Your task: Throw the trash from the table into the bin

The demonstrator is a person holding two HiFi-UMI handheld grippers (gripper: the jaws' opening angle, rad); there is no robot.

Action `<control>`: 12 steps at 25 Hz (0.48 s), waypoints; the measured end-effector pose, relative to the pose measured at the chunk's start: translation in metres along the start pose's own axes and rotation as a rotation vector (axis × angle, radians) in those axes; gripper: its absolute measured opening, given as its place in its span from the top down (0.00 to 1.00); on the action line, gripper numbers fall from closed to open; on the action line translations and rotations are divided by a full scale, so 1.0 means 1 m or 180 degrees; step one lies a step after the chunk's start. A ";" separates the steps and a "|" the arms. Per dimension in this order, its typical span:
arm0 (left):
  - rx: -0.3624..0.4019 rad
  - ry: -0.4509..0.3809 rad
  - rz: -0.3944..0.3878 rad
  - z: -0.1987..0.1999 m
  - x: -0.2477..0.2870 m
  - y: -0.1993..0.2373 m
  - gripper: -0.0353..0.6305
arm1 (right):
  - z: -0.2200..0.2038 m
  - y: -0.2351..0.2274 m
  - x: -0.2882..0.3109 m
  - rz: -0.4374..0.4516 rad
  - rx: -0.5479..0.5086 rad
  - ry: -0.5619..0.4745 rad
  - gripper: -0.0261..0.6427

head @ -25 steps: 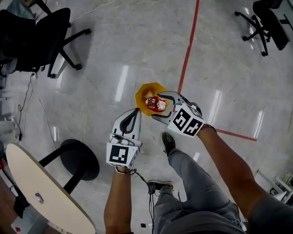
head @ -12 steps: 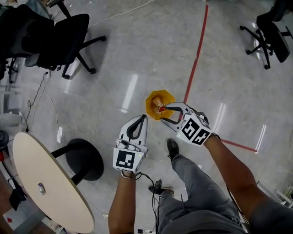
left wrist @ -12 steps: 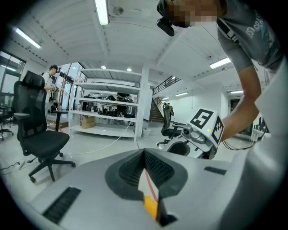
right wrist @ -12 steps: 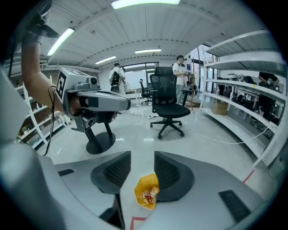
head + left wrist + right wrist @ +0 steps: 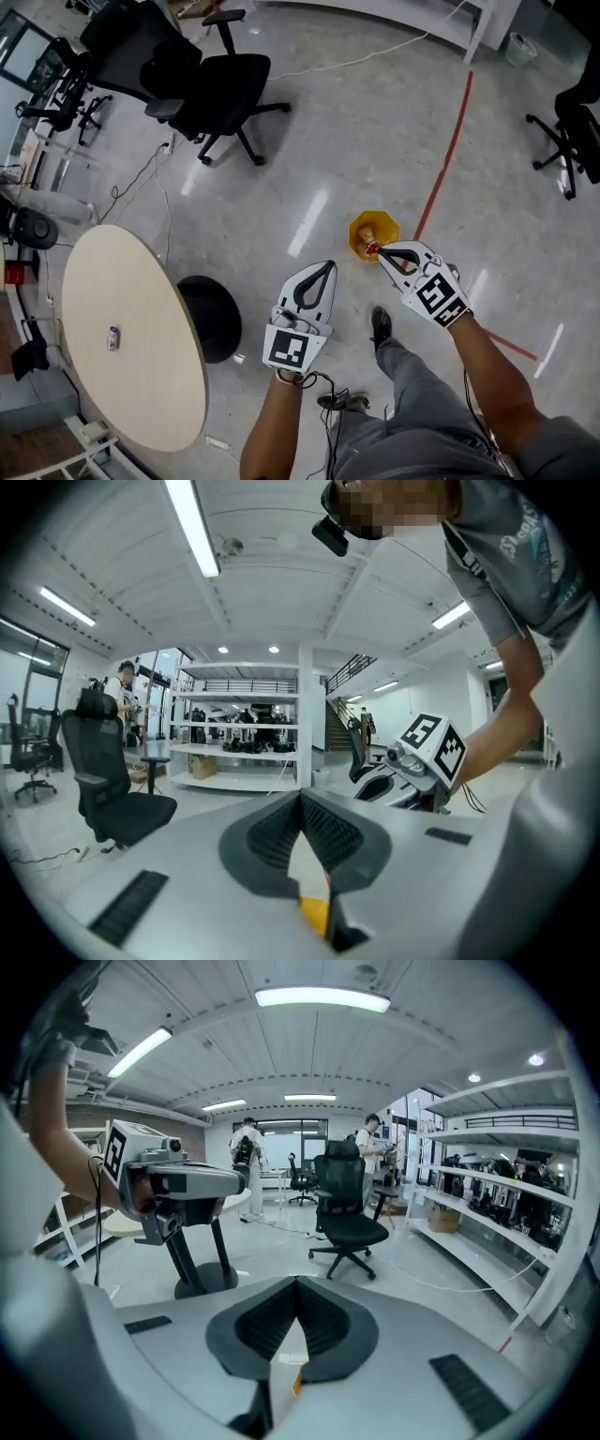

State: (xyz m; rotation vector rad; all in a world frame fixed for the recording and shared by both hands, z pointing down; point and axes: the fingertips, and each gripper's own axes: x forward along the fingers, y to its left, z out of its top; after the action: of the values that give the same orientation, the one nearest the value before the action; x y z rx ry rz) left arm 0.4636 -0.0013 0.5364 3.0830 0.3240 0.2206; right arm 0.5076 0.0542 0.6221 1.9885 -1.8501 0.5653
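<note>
The bare left forearm (image 5: 269, 429) comes up from the bottom of the head view. Its left gripper (image 5: 322, 268) points up the picture and slightly right, jaws pressed together at the tips with nothing between them. The right forearm (image 5: 489, 361) slants in from the lower right. The right gripper (image 5: 382, 251) points up and to the left; its jaws have just been closing and now meet, empty. The two grippers sit side by side, tips near but apart, each marker cube (image 5: 292, 349) facing the head camera.
</note>
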 end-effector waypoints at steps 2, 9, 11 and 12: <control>0.0018 -0.0074 0.0137 0.029 -0.035 0.004 0.90 | 0.033 0.024 -0.011 0.0044 -0.0093 -0.0085 0.95; 0.0151 -0.0288 0.0651 0.109 -0.193 0.024 0.90 | 0.156 0.131 -0.040 0.0110 -0.0433 -0.0439 0.95; 0.0234 -0.0323 0.0750 0.120 -0.237 0.025 0.90 | 0.182 0.165 -0.042 0.0144 -0.0563 -0.0529 0.95; 0.0275 -0.0336 0.0786 0.125 -0.260 0.026 0.90 | 0.195 0.183 -0.043 0.0164 -0.0624 -0.0566 0.95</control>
State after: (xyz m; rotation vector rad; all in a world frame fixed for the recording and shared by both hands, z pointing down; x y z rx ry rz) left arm 0.2354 -0.0828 0.3786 3.1994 -0.0535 0.0502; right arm 0.3305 -0.0244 0.4325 1.9185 -1.9812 0.2158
